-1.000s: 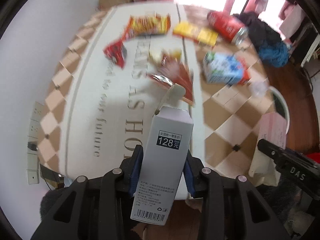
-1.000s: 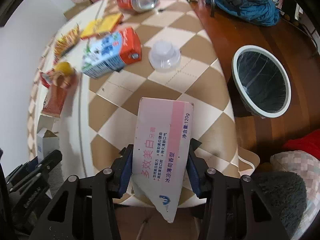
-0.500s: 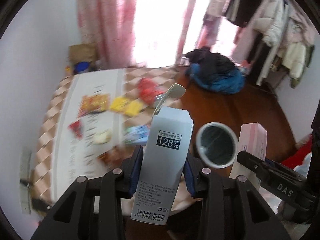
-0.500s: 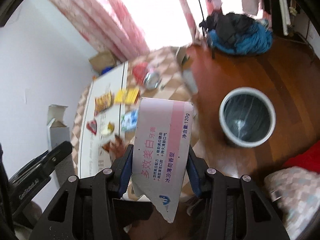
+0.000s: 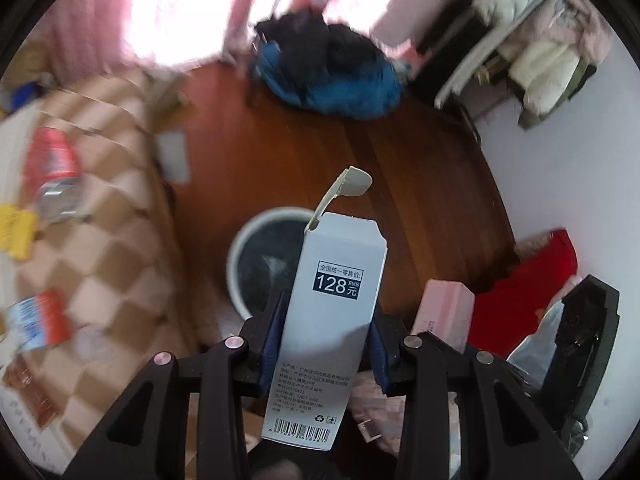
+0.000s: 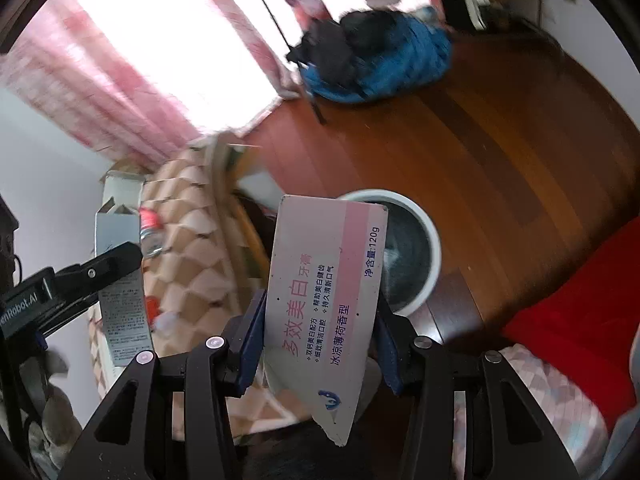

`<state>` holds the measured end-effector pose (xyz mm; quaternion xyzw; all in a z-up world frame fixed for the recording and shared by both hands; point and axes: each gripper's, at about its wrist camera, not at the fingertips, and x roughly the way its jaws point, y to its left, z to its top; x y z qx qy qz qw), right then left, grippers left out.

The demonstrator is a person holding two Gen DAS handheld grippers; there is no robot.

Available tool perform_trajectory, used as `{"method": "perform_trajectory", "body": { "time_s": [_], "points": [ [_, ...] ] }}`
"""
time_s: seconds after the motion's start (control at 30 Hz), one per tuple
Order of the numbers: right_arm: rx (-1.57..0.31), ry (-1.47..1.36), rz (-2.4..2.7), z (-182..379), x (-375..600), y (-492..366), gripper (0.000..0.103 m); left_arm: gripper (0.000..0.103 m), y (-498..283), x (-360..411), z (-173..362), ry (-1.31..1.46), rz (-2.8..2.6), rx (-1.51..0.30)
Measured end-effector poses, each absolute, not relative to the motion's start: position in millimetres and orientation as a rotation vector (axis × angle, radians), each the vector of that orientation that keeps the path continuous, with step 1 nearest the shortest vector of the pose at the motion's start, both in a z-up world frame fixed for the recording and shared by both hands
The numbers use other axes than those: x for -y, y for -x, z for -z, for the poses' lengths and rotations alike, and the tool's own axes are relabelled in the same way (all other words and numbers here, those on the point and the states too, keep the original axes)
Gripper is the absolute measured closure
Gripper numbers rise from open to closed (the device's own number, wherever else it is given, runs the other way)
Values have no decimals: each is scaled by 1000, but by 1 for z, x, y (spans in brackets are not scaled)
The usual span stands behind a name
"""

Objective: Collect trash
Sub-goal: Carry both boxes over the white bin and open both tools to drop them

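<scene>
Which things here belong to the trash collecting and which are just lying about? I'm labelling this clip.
Part of the job:
- grey box in the left gripper
- pink toothpaste box in the right gripper
- waste bin on the floor
- red can and milk carton on the table

Just lying about:
- blue and black clothes pile
- red cloth

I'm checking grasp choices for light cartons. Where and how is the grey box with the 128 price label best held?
As the left gripper has it now: pads on the two narrow side walls of the grey box, at its lower half, approached from the barcode end. Those long flat sides are parallel; the open flap end stays free.
</scene>
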<state>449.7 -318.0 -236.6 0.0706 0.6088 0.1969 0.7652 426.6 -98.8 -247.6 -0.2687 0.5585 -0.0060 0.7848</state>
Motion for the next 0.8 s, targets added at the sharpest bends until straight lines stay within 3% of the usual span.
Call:
{"method": "perform_trajectory", "body": {
  "time_s": [0.13,0.17,0.2,0.23,0.27,0.3,0.33,0.4,0.47,0.8],
  "points": [
    [-1399,-173,-393,283,330,-480,52,66,-461,108,287,550,19,-1297],
    [-1415,-172,-383,296,331,-489,52,59,-469,108,298,539,8,-1317],
    [-1433,-174,-376,308,331,-497,52,40,-475,108,303,536,3,-1326],
    [-1452,-179,-374,319,331,-505,50,27,-477,108,309,530,-3,-1336],
    [-1469,-180,-374,328,327,-513,48,5,-481,108,313,520,-17,-1343],
    [-1492,-184,-376,341,325,-522,47,2,-482,108,314,510,-27,-1340],
    [-1507,-185,-371,349,323,-528,44,2,-484,108,315,488,-41,-1337],
    [-1535,-169,-354,365,322,-538,28,2,-481,111,317,432,-80,-1314],
    [-1554,-136,-329,378,318,-544,3,2,-475,113,316,361,-131,-1273],
    [-1543,93,-192,400,318,-522,0,2,-460,121,335,193,-210,-1302]
  ]
}}
